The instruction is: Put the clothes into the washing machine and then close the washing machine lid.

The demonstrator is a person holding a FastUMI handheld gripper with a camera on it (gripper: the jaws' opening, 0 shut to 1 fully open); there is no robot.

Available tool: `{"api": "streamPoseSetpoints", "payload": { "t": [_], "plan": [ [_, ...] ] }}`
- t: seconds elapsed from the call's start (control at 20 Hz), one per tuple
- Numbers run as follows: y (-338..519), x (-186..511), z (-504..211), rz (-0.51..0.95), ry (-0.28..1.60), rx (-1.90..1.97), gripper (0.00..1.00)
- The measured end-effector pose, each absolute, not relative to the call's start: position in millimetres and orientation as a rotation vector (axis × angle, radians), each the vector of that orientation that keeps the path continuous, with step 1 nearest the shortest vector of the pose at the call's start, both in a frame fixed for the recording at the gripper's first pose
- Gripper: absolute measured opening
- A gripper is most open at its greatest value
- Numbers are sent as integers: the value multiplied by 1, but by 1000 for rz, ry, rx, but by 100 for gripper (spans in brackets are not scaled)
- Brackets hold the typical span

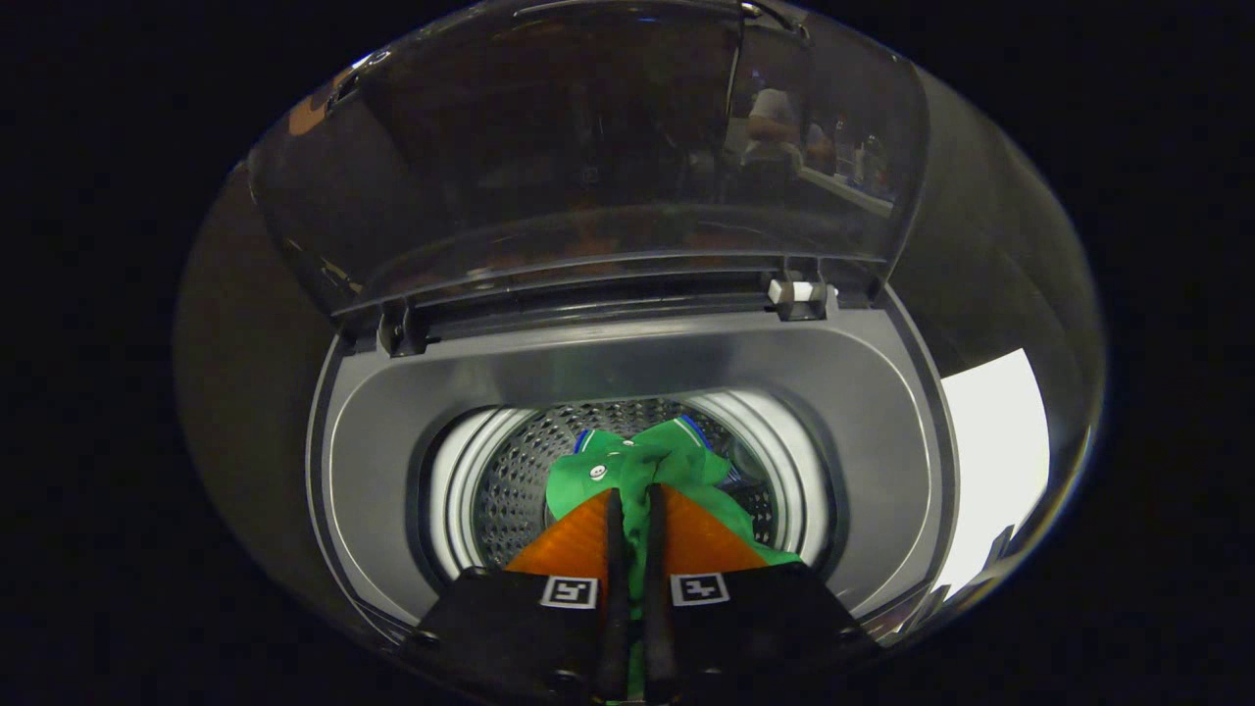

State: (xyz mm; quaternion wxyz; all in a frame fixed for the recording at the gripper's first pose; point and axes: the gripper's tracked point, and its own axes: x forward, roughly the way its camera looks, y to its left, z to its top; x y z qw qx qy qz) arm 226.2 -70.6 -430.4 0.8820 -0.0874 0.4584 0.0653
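A green garment [637,469] with a blue-and-white trimmed collar hangs from my gripper [633,495], whose two fingers press together on a fold of the cloth. The garment dangles over the round perforated metal drum [510,490] of a top-loading washing machine [392,431], just inside its white inner ring. The machine's dark see-through lid [588,157] stands raised upright beyond the opening, held by two hinges at the back of the grey top frame.
A white latch piece [799,291] sits at the lid's right hinge. A bright white surface [995,461] lies to the right of the machine. Dark wall surrounds the machine on the left and behind.
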Motion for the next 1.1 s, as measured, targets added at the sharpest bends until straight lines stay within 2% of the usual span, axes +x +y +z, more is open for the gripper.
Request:
{"api": "streamPoseSetpoints", "payload": {
  "t": [0.15,0.25,0.3,0.35,0.6,0.7,1.1],
  "plan": [
    [-68,226,-427,152,935,-191,21],
    [-71,226,-421,140,924,-189,21],
    [-72,226,-420,135,918,-184,31],
    [-73,224,-416,134,913,-180,35],
    [-80,216,-391,133,870,-183,94],
    [-84,214,-379,121,848,-180,100],
    [-80,213,-298,110,728,-196,99]
  ]
}}
